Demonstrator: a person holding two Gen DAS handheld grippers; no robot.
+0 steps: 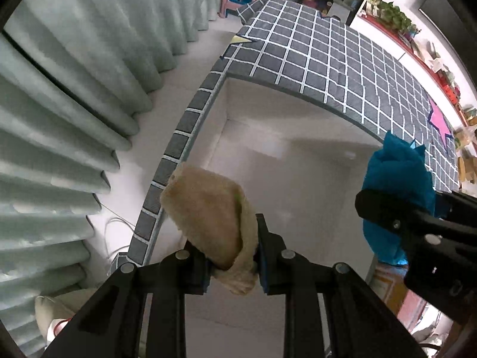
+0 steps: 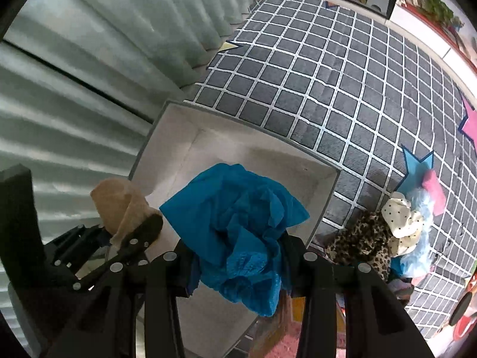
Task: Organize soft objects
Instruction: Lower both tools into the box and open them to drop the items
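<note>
Your left gripper point(image 1: 232, 264) has its jaws pinching a tan, fuzzy rolled cloth point(image 1: 208, 214), which hangs over the near left part of the open white rectangular box point(image 1: 298, 161). Your right gripper point(image 2: 238, 264) has its jaws clamped on a crumpled bright blue cloth point(image 2: 238, 217), held above the same box point(image 2: 262, 161), towards its middle. Seen from the left wrist, the right gripper point(image 1: 423, 226) and its blue bundle point(image 1: 396, 179) sit at the box's right side; seen from the right wrist, the left gripper point(image 2: 134, 238) and the tan cloth point(image 2: 119, 205) sit at the box's left edge, the two bundles apart from each other. The box rests on a dark grey carpet with a white grid pattern point(image 2: 328, 74). To its right on the carpet lies a heap of soft items: a leopard-print fabric point(image 2: 360, 241), a cream polka-dot cloth point(image 2: 402, 217), a pale blue fluffy piece point(image 2: 417, 256) and a pink plush piece point(image 2: 435, 194). Pale green pleated curtains point(image 1: 74, 104) hang on the left.
</note>
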